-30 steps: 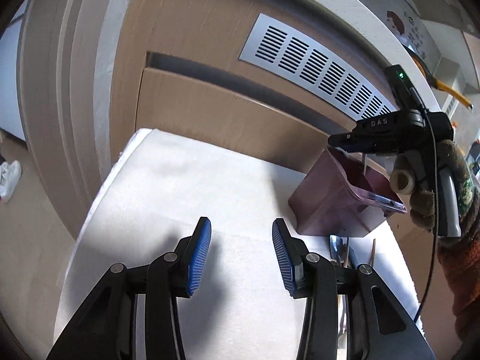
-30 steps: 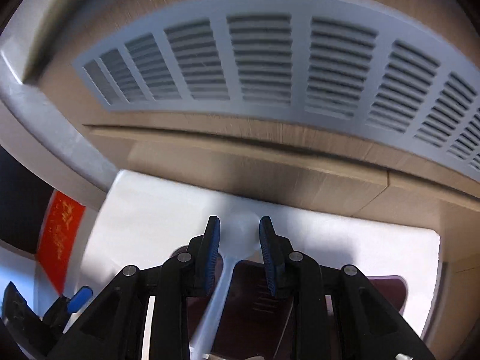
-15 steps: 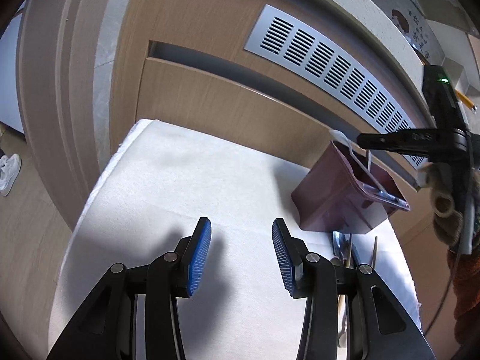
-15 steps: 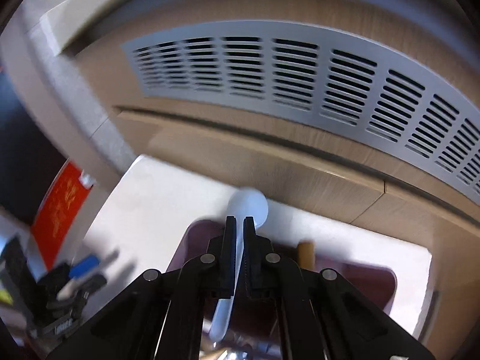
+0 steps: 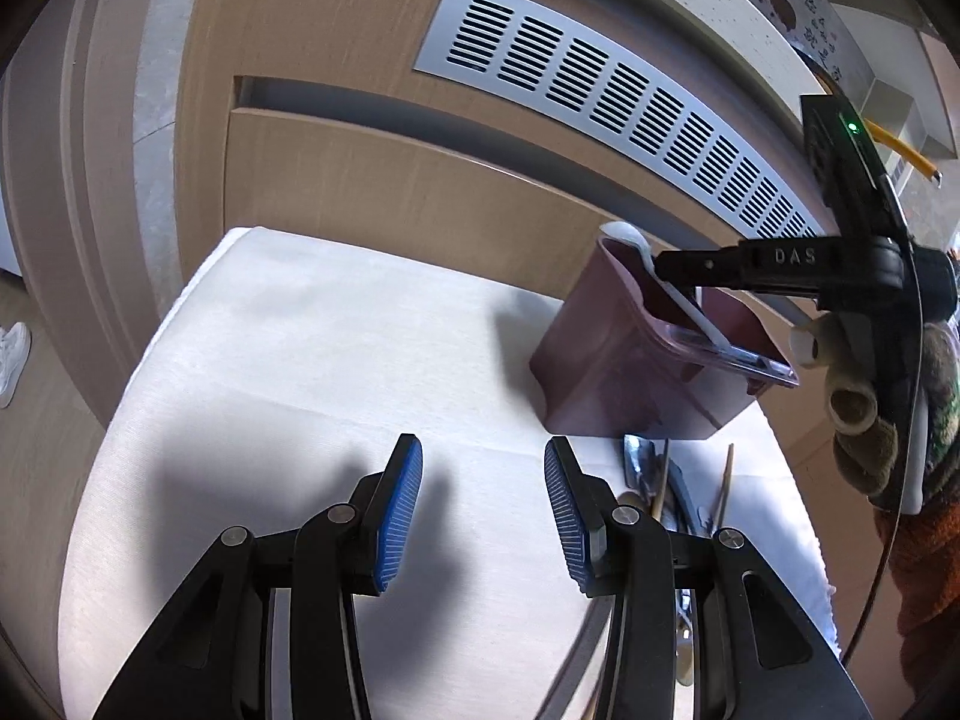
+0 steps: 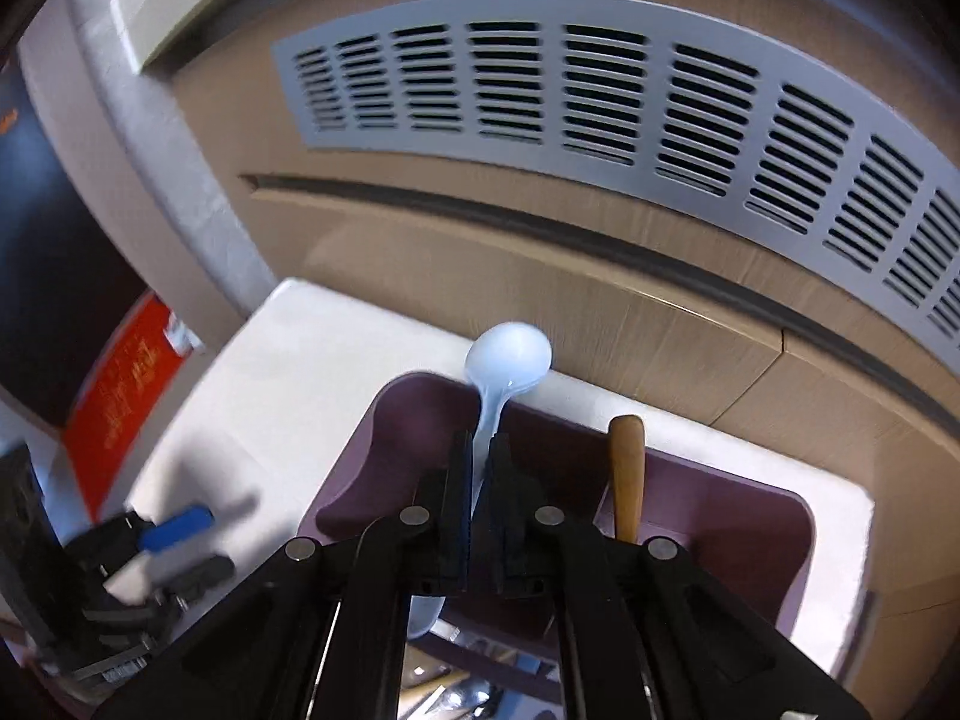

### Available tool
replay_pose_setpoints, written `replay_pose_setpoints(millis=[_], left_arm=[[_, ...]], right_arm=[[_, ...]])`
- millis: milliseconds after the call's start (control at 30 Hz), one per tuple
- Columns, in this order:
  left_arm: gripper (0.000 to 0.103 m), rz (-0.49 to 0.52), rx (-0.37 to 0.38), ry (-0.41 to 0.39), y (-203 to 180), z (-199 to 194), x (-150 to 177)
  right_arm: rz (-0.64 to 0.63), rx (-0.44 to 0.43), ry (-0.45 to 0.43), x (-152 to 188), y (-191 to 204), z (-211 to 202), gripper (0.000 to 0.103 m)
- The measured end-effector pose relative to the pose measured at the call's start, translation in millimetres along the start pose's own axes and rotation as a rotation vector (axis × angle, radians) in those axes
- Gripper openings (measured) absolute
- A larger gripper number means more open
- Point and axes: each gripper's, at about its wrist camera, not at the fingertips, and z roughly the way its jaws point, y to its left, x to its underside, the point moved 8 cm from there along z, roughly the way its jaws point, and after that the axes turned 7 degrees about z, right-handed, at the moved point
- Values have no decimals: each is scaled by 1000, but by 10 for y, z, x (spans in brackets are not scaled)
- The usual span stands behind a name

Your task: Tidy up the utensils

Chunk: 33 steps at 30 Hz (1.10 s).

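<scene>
A maroon utensil holder [image 5: 606, 372] stands on a white cloth-covered table [image 5: 336, 348], also seen from above in the right wrist view [image 6: 738, 540]. My right gripper [image 6: 478, 450] is shut on the handle of a white plastic spoon [image 6: 509, 354], whose bowl sticks out over the holder's far rim; the spoon [image 5: 645, 258] and the right gripper [image 5: 663, 267] also show in the left wrist view. A wooden handle [image 6: 626, 474] stands in the holder. My left gripper [image 5: 483, 498] is open and empty, low over the cloth, left of the holder.
Several loose metal and wooden utensils [image 5: 666, 480] lie on the cloth just in front of the holder. A wooden cabinet front with a grey vent grille [image 5: 600, 90] rises right behind the table. The table's left edge [image 5: 180, 300] drops to the floor.
My right gripper has closed on the white spoon and lifted it over the holder's far rim. My left gripper has stayed open in place.
</scene>
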Motion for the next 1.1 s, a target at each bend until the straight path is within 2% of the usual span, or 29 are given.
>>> replay_pose_setpoints(millis=[267,367,433,500,600,667,733,833,933,967,1000,1100], left_arm=[[43,-11,9,20,-54,73,-6],[43,-4,22,22,-110,88,-7],[43,1,29,24,-137,87,2],[43,2,34,23,-134,72,12],[43,-6,34,18,-71,40,26],[43,-18,30,12,-19,25,26],[43,-31,26,8,21,26,14],[43,-51,37,9,27,42,9],[43,-37,41,14,-20,39,25],[43,-32,43,15,-33,36,32],[43,-31,44,16,-41,36,34],[43,-37,43,15,-29,39,28]], right_arm=[[15,-55,24,143,-99,-140,9],[55,-104,50,130,-114,-126,13],[88,-144,83,102,-88,-32,20],[124,-175,95,73,-73,28,23],[143,-212,95,69,-22,26,23],[112,-203,39,44,10,-81,23],[67,-199,24,31,87,-137,23],[23,-164,72,79,178,-24,23],[32,-157,107,148,173,99,22],[40,-176,111,174,164,106,20],[47,-198,109,184,166,98,9],[42,-197,67,186,140,-99,9]])
